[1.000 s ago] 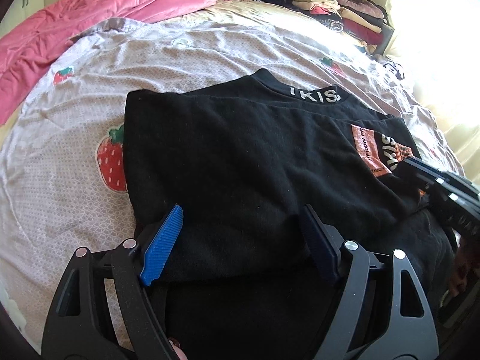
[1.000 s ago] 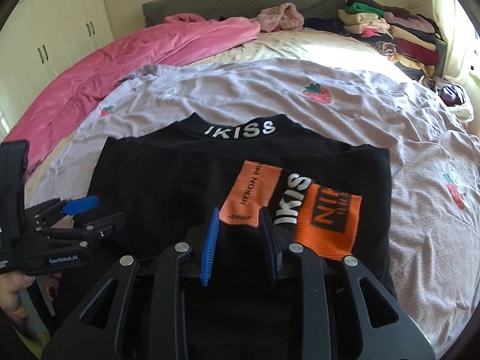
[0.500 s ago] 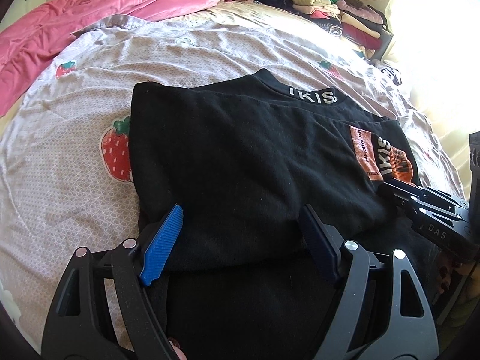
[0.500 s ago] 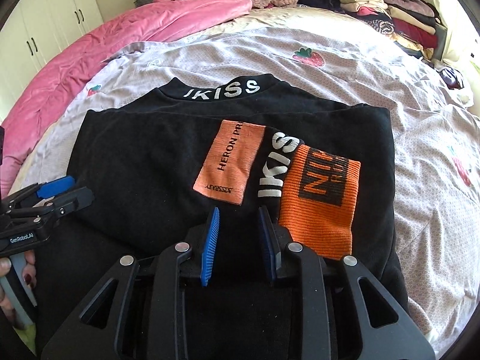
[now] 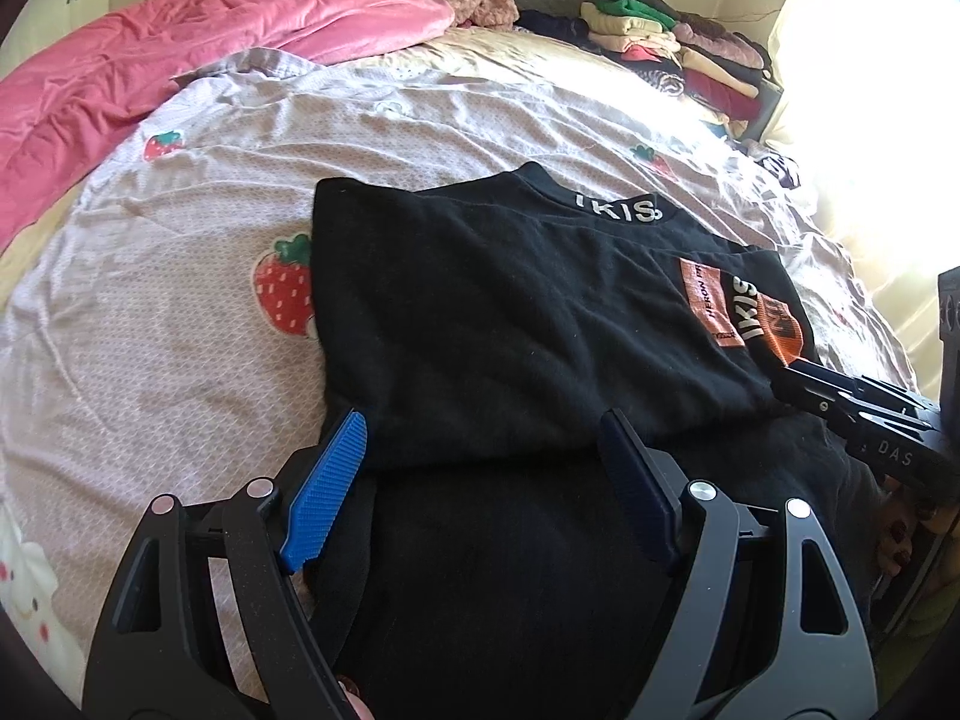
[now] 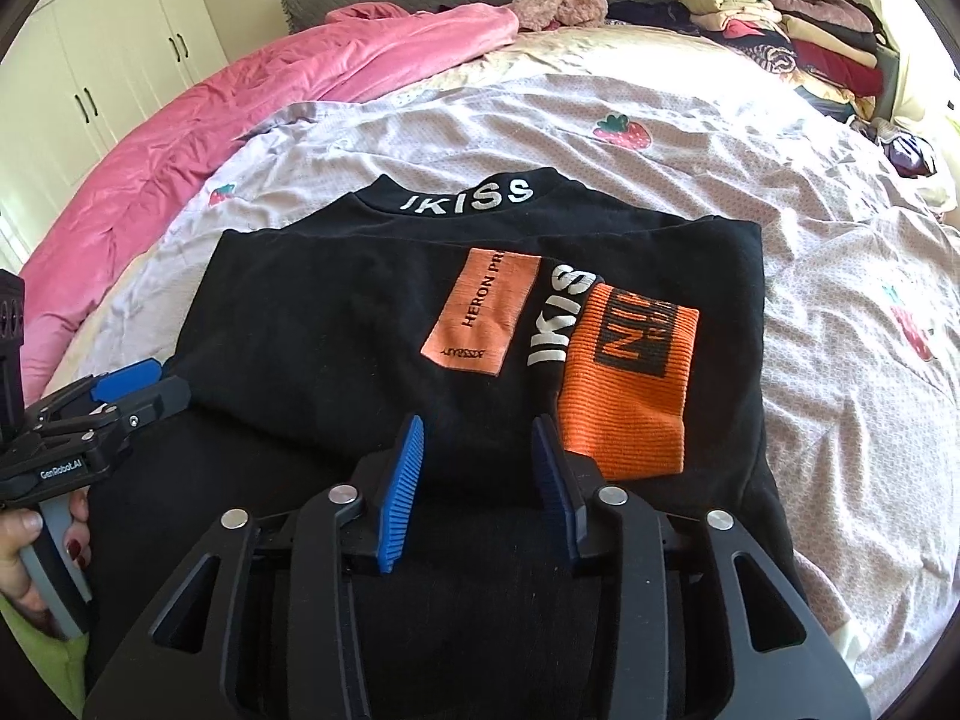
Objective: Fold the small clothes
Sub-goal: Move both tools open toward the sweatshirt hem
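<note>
A black sweater [image 5: 510, 312] [image 6: 336, 324] lies folded on the bed, its white-lettered collar [image 6: 468, 201] at the far side. An orange patch [image 6: 480, 312] and an orange sleeve cuff [image 6: 630, 384] rest on top of it at the right. My left gripper [image 5: 480, 426] [image 6: 138, 390] hangs open over the near left fold edge, with nothing pinched. My right gripper [image 6: 477, 426] [image 5: 798, 375] sits just short of the cuff. Its jaws are opening, with black cloth below the gap and the pads not pressing on it.
A pink blanket [image 5: 180, 60] [image 6: 240, 108] lies bunched along the far left of the bed. A stack of folded clothes [image 5: 678, 48] [image 6: 798, 24] stands at the far right corner. The strawberry-print sheet [image 5: 150, 330] surrounds the sweater. White wardrobe doors [image 6: 90, 60] stand at the left.
The right gripper's jaws have spread wider apart. Both grippers have drawn back a little toward the sweater's near edge.
</note>
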{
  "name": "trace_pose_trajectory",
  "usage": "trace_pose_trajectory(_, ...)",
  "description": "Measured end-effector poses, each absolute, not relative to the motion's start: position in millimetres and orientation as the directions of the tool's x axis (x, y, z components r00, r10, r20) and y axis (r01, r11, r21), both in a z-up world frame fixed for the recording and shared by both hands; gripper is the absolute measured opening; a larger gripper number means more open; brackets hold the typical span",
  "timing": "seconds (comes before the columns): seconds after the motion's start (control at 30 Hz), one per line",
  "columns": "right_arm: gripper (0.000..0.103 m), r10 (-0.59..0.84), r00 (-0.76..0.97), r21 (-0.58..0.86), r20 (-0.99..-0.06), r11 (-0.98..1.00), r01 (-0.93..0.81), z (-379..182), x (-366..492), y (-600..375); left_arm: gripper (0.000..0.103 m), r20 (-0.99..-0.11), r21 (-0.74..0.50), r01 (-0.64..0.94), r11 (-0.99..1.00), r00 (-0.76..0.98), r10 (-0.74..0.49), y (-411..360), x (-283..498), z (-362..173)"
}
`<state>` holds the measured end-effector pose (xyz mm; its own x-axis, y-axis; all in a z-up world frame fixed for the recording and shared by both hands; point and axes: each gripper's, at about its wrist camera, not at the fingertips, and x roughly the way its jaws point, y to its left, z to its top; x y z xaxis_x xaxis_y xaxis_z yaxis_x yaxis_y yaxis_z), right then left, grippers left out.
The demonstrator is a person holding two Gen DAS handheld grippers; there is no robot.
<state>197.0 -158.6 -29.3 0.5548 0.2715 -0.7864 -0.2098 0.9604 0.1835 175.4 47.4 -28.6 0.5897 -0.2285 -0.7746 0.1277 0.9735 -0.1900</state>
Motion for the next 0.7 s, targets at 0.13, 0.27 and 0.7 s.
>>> trace_pose_trajectory(0.13, 0.047, 0.253, 0.563, 0.17, -0.787, 0.965, -0.198, -27, 191, -161, 0.072, -0.776, -0.207, 0.102, 0.973, 0.588, -0.227, 54, 171, -27)
trace_pose_trajectory(0.27, 0.052, 0.239, 0.567, 0.171, -0.789, 0.97, -0.171, -27, 187, -167, 0.072, -0.771, -0.212, 0.089, 0.973, 0.596, -0.222, 59, 163, -24)
trace_pose_trajectory(0.7, 0.063, 0.216, 0.606, 0.171, -0.765, 0.976, -0.133, -10, 168, -184, 0.085, -0.755, -0.221, 0.048, 0.974, 0.623, -0.202, 74, 139, -5)
